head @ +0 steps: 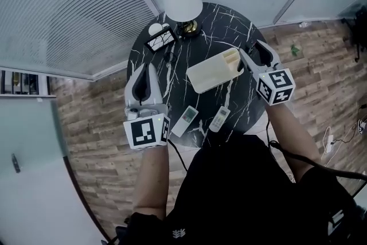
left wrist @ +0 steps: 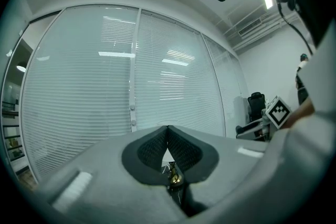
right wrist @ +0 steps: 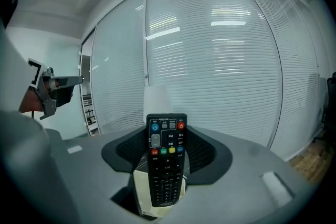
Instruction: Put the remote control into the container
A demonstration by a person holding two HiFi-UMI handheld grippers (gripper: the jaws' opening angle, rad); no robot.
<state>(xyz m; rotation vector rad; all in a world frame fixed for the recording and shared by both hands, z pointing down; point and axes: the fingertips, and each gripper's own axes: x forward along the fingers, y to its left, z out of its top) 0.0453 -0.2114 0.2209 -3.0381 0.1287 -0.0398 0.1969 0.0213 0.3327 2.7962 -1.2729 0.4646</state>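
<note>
The job is partway done, by my reading: a black remote control (right wrist: 166, 165) is off the surface (head: 229, 26) and in the right tool (head: 250, 51), but it is not yet inside the container (head: 200, 78). The right gripper view shows it upright between the pads with its buttons facing the camera, and the cream container just below and behind it. From the head view, that tool sits at the container's right end, so what is left looks like lowering the remote in and letting go. Two white remotes (head: 184, 121) (head: 219, 119) lie on the surface near the person, apart from the container; whether they belong to the task I cannot say. The right tool stands wide, its pads against the two long edges of the black remote, gripping it across its width. The left tool (head: 144, 73) is fully closed with nothing between its pads, held over the left side of the surface.
</note>
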